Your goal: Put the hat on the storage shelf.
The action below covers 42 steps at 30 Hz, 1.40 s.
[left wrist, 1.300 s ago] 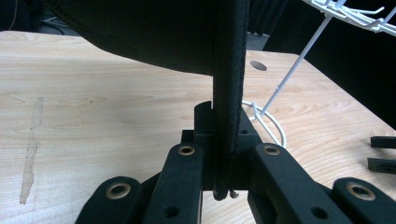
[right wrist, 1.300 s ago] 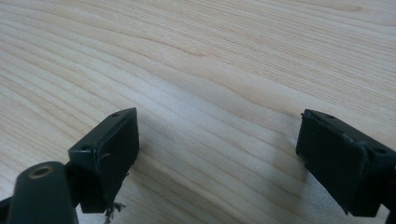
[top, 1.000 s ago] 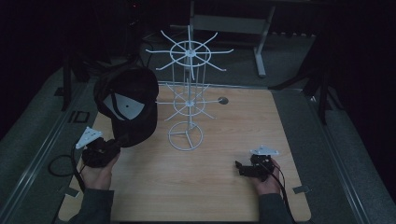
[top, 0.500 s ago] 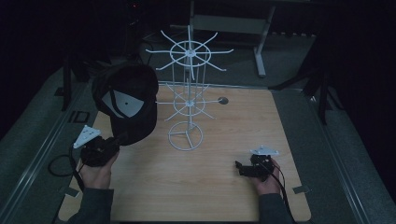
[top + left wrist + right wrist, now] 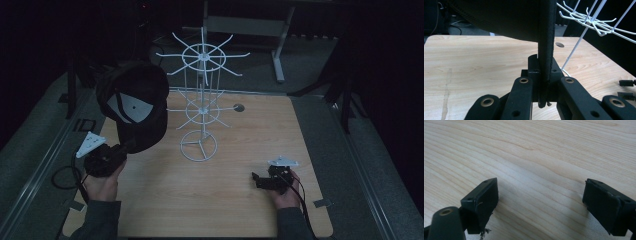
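The left claw (image 5: 125, 149) is clamped on the brim edge of a black cap (image 5: 135, 105), which stands up and away from the claw with its long axis rising steeply, brim end down, crown uppermost and its open underside with a pale label facing the high camera. The cap's hollow holds nothing. Just beyond the claw stands a white wire rack (image 5: 200, 107) on the bench (image 5: 225, 200). The right claw (image 5: 540, 205) rests low over the bench, jaws wide apart, nothing between them.
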Tool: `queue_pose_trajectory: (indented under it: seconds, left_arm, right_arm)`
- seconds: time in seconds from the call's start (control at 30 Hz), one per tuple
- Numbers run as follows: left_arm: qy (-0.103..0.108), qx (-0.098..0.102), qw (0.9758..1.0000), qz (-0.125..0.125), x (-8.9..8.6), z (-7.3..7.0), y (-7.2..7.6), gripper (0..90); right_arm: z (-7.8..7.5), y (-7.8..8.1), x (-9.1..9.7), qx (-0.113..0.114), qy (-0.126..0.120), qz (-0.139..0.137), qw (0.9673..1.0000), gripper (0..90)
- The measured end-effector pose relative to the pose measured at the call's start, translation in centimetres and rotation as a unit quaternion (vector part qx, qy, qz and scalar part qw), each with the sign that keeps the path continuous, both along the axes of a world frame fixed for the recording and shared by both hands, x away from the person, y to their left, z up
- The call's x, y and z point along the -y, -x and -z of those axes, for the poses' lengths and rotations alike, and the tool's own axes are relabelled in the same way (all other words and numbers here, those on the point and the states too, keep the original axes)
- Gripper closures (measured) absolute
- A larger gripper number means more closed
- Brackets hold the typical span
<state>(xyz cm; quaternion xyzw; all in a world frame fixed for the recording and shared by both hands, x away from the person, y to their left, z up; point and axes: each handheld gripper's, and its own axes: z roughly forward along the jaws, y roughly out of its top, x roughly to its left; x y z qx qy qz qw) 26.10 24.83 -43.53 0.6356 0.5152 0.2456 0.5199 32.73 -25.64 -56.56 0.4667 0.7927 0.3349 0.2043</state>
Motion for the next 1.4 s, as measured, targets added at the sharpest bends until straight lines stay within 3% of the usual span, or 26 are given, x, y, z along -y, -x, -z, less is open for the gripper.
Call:
queue_pose_trajectory:
  seconds: [1.4]
  left_arm:
    - [-0.020,0.036,0.9991,-0.005,0.4,-2.1,0.8,86.0]
  right_arm:
    - [0.0,0.0,0.0,0.000,0.000,0.000,1.0000,12.9]
